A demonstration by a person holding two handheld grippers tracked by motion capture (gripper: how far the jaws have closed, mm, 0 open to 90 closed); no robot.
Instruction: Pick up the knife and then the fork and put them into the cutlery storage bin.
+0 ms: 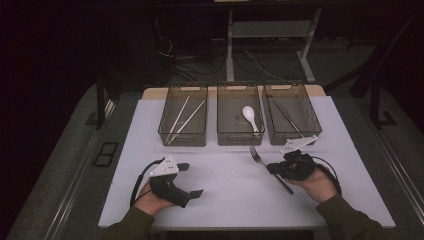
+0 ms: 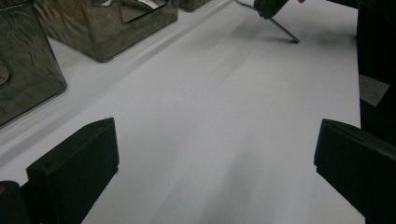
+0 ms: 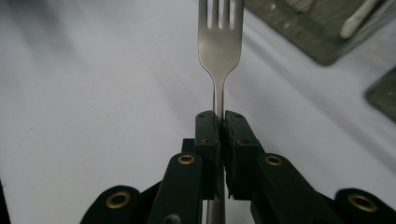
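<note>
A metal fork (image 1: 256, 155) is held by my right gripper (image 1: 274, 168) at the right of the white table, its tines pointing away and to the left and its handle sticking out behind. In the right gripper view the black jaws of that gripper (image 3: 219, 120) are shut on the fork (image 3: 220, 37) at its thin neck, tines up over the table. My left gripper (image 1: 191, 179) rests at the near left, held by a hand. Its jaws stand wide apart with nothing between them, the same as in the left gripper view (image 2: 215, 172). The fork's handle tip (image 2: 286, 32) touches the table far off.
Three see-through bins line the back of the table. The left bin (image 1: 182, 139) holds chopsticks (image 1: 186, 117), the middle bin (image 1: 239, 139) a white spoon (image 1: 250, 116), the right bin (image 1: 315, 120) a knife (image 1: 286, 115). The white table top (image 1: 225, 200) ends close in front of both hands.
</note>
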